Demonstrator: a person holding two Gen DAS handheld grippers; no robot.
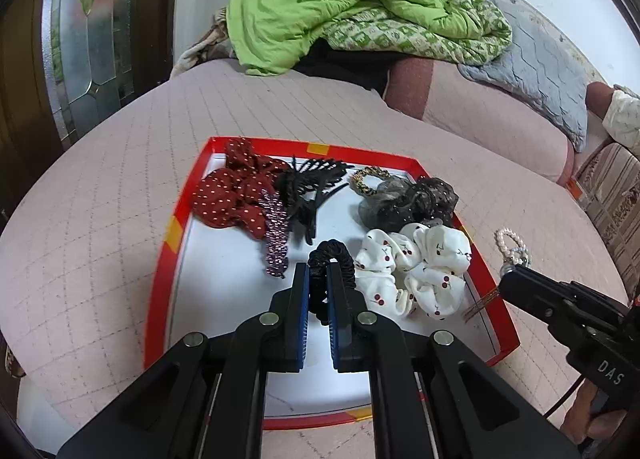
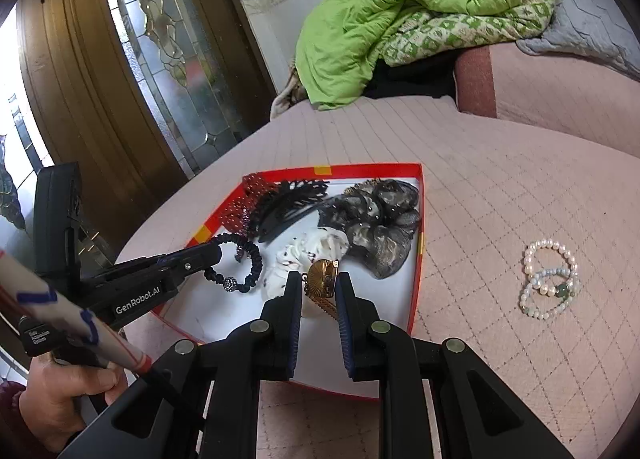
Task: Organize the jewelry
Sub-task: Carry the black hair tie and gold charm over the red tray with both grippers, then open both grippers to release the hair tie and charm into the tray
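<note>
Where the pink quilted bed cover [image 1: 120, 187] fills the lower part of both views, a shallow red-rimmed box [image 1: 172, 227] with a white floor lies open on it and holds the hair accessories. Left gripper [image 1: 318, 273]: its jaws are closed on a black coiled hair tie [image 1: 334, 255], which hangs over the box floor; the right wrist view shows a small dark sparkly bead on this tie [image 2: 240, 263]. Right gripper [image 2: 320, 279]: its jaws are clamped on a gold fan-shaped hair clip [image 2: 322, 277], held above the near part of the box. Box contents, left wrist view: a red polka-dot scrunchie [image 1: 228, 199] at 10 o'clock; just beside it, toward the centre, a purple glittery strip [image 1: 276, 231]; a black claw clip [image 1: 308, 187] at 12 o'clock; a gold-and-black ring tie [image 1: 368, 179] and a dark sheer scrunchie [image 1: 416, 199] at 1 to 2 o'clock; a white cherry-print scrunchie [image 1: 416, 271] at 3 o'clock, touching the dark one. Outside the box, at 3 o'clock in the right wrist view, three pearl and pale-bead bracelets [image 2: 550, 279] lie overlapping on the cover. A green quilt [image 1: 340, 3] is heaped at 12 o'clock, with a grey pad [image 1: 536, 67] at 2 o'clock and a glazed wooden door [image 2: 120, 79] at 10 o'clock. A hand [image 2: 68, 391] grasps the left gripper's handle.
</note>
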